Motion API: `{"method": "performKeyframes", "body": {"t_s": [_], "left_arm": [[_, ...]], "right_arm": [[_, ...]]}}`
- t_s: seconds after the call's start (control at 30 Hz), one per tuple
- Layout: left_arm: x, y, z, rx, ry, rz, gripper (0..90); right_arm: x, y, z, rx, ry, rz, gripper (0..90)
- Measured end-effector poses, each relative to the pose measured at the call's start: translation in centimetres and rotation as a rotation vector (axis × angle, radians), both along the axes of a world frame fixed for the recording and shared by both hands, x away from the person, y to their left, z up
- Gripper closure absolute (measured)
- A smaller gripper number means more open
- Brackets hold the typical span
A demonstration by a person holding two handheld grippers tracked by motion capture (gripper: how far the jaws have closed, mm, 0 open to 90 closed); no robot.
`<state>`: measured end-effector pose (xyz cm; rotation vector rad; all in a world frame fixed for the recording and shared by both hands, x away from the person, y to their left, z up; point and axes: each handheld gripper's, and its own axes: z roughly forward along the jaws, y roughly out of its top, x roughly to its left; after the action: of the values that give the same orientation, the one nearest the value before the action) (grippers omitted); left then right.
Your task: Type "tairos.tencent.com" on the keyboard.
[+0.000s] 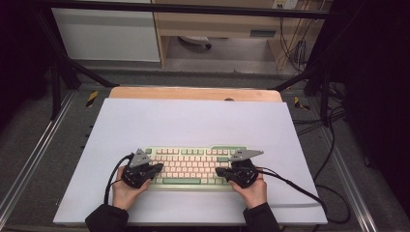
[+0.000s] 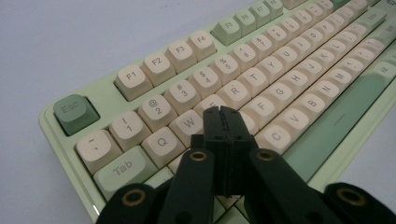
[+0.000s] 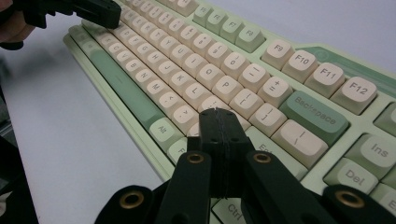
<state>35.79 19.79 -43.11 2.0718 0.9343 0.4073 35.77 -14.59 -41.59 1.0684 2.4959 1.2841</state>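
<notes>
Clearly keyboard [image 2: 261, 88], Esc key [image 2: 72, 112], Backspace key [image 3: 314, 115]

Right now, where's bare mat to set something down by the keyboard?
Free: the wide mat strip behind the keyboard, plus the margins left and right of it. Crowded: the near edge, where both hands hold the left gripper and right gripper over the keyboard's ends.

We see a white sheet [image 1: 193, 123] covering the wooden worktop [image 1: 193, 93], grey carpeted floor [image 1: 29, 140] around it, a black metal frame [image 1: 58, 63], a light wood cabinet [image 1: 217, 24] beyond, and black cables [image 1: 333, 145] trailing at right.
</notes>
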Motion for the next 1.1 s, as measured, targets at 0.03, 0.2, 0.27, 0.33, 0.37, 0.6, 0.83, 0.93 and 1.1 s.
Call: {"method": "performKeyframes", "body": {"t_s": [0.03, 0.2, 0.27, 0.33, 0.37, 0.6, 0.83, 0.93, 1.1], "left_arm": [[0.0, 0.0, 0.0, 0.0, 0.0, 0.0, 90.0], [0.0, 0.0, 0.0, 0.001, -0.003, -0.002, 90.0], [0.0, 0.0, -0.1, 0.001, -0.004, -0.003, 90.0], [0.0, 0.0, -0.1, 0.001, -0.005, -0.003, 90.0], [0.0, 0.0, -0.1, 0.002, -0.006, -0.004, 90.0], [0.1, -0.1, -0.3, 0.014, -0.001, -0.009, 90.0], [-0.2, 0.4, 0.2, 0.0, -0.015, -0.003, 90.0], [-0.3, 0.8, 0.3, -0.008, -0.013, 0.004, 90.0], [-0.7, 1.5, 0.6, -0.02, -0.018, 0.01, 90.0]], "right_arm": [[0.0, 0.0, 0.0, -0.001, 0.0, 0.002, 90.0], [0.0, 0.0, 0.0, 0.0, 0.002, 0.002, 90.0], [0.0, 0.0, 0.0, 0.0, 0.003, 0.002, 90.0], [-0.1, 0.0, 0.0, 0.0, 0.003, 0.0, 90.0], [-0.1, 0.0, 0.0, 0.001, 0.003, -0.002, 90.0], [0.0, 0.1, -0.1, -0.003, 0.003, 0.004, 90.0], [-0.1, 0.1, 0.0, 0.002, 0.003, 0.004, 90.0], [-0.1, 0.0, 0.0, 0.003, 0.001, 0.003, 90.0], [-0.1, 0.0, 0.1, 0.008, -0.002, 0.003, 90.0]]}}
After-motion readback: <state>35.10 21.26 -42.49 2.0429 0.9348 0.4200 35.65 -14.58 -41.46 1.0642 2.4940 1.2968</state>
